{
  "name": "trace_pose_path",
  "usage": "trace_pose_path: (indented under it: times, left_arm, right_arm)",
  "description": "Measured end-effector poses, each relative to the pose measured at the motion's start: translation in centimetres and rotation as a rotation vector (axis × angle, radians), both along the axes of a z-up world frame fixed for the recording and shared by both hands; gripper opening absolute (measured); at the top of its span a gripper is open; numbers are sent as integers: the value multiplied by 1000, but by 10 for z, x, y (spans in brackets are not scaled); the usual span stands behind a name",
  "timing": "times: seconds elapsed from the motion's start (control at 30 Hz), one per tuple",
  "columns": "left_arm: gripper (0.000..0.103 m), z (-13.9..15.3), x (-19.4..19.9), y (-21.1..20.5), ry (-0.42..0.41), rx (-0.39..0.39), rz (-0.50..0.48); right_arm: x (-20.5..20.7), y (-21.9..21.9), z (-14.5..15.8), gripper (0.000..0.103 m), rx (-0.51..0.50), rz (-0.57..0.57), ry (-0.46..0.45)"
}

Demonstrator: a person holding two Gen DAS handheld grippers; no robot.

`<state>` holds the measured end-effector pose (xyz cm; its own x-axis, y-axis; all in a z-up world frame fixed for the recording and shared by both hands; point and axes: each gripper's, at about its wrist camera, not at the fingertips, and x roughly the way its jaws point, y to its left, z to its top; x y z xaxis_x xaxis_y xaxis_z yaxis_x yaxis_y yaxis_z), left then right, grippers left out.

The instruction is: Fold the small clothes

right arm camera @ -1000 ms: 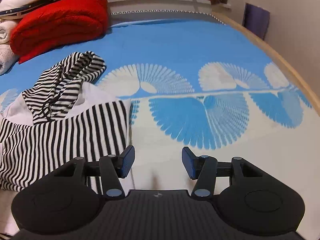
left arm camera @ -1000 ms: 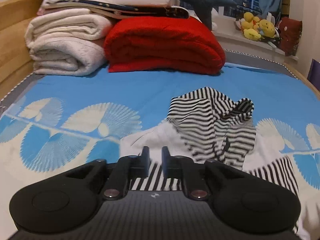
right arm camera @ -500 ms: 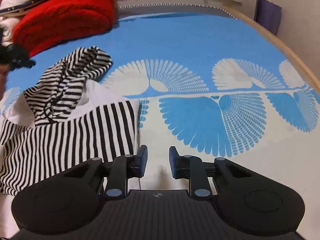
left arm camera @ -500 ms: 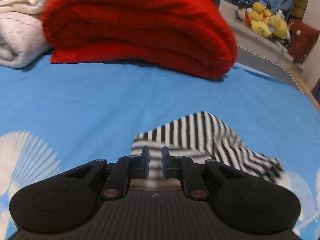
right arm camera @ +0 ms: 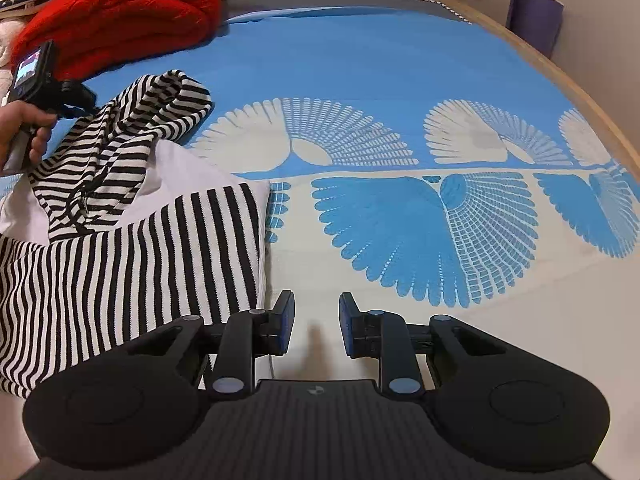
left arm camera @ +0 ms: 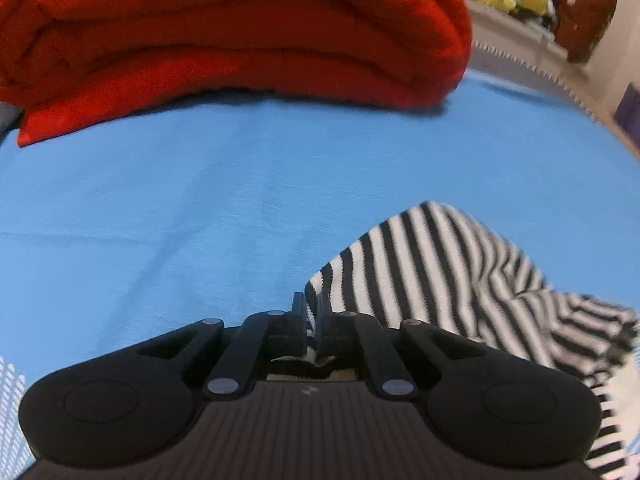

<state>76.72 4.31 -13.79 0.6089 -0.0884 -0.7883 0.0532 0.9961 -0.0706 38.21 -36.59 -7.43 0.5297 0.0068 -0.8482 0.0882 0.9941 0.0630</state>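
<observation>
a: left wrist view first. since a second ago i've swung in close: the red blanket (left arm camera: 240, 32) now fills the top, blue bed sheet (left arm camera: 200, 200) below. my left gripper (left arm camera: 311, 314) is clamped on the striped garment's (left arm camera: 440, 272) edge.

b: right wrist view?

a: barely shifted, but my right gripper (right arm camera: 316, 320) has narrowed; jaws partly apart over bare sheet, just beside the garment's hem, holding nothing.
</observation>
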Motion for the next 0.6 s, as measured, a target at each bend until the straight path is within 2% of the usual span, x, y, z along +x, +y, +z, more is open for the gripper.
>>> trace_pose_path:
  times: [0.1, 0.17, 0.23, 0.33, 0.4, 0.47, 0.53, 0.57, 0.6]
  left_arm:
    - [3, 33, -27, -6, -91, 8, -80]
    - [3, 62, -62, -13, -162, 5, -168]
    - [3, 87, -110, -17, -224, -30, -270]
    - [3, 112, -215, -20, -284, -108, -428]
    - [3, 115, -290, -20, -259, -172, -516]
    - [3, 110, -364, -15, -172, -207, -613]
    - [4, 102, -416, -16, -43, -165, -688]
    - [5, 100, -439, -12, 9, -118, -695]
    - [5, 101, -451, -7, 24, -99, -665]
  right_arm:
    - [-1, 1, 4, 25, 10, 6, -9]
    - [-1, 1, 11, 25, 19, 4, -24]
    - [-2, -1, 17, 25, 32, -12, -42]
    - [-5, -6, 28, 25, 63, -45, -68]
    - [-7, -8, 35, 25, 86, -67, -87]
    - [-11, -9, 41, 25, 109, -86, -111]
    - [-15, -9, 49, 25, 130, -102, -135]
    - [-17, -9, 52, 25, 141, -109, -146]
    - [-18, -10, 55, 25, 154, -116, -158]
